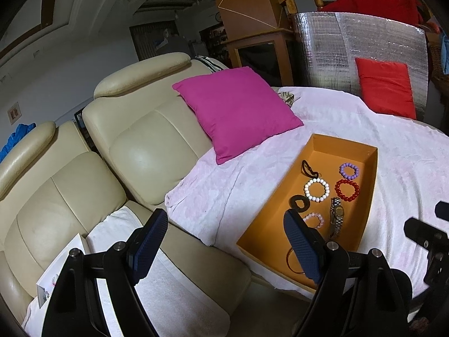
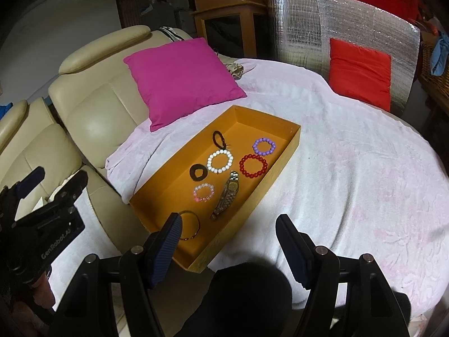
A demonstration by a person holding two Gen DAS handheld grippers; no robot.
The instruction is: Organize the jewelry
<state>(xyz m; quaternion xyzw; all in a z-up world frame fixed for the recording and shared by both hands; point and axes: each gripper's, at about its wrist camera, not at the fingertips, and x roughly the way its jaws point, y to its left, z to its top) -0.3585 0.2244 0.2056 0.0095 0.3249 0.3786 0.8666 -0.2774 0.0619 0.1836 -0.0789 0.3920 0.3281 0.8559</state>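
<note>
An orange box [image 2: 283, 164] [image 1: 258, 234] lies on a white cloth. In it are a white bead bracelet [image 2: 220, 162] [image 1: 316, 190], a red one [image 2: 253, 166] [image 1: 346, 190], a purple one [image 2: 263, 145] [image 1: 349, 169], a pink one [image 2: 203, 192] [image 1: 314, 219], a metal watch [image 2: 226, 195] [image 1: 335, 217], a thin bangle [image 2: 191, 224], a black ring [image 2: 198, 172] [image 1: 300, 202] and a black hair tie [image 2: 219, 138] [image 1: 307, 166]. My left gripper [image 1: 224, 238] is open and empty, left of the box. My right gripper [image 2: 228, 241] is open and empty, above the box's near corner.
A magenta cushion [image 2: 182, 80] leans on a cream sofa [image 2: 89, 104] just behind the box. A red cushion [image 2: 360, 74] rests against a silver foil panel [image 2: 314, 25] at the far right. The left gripper shows in the right wrist view [image 2: 42, 221].
</note>
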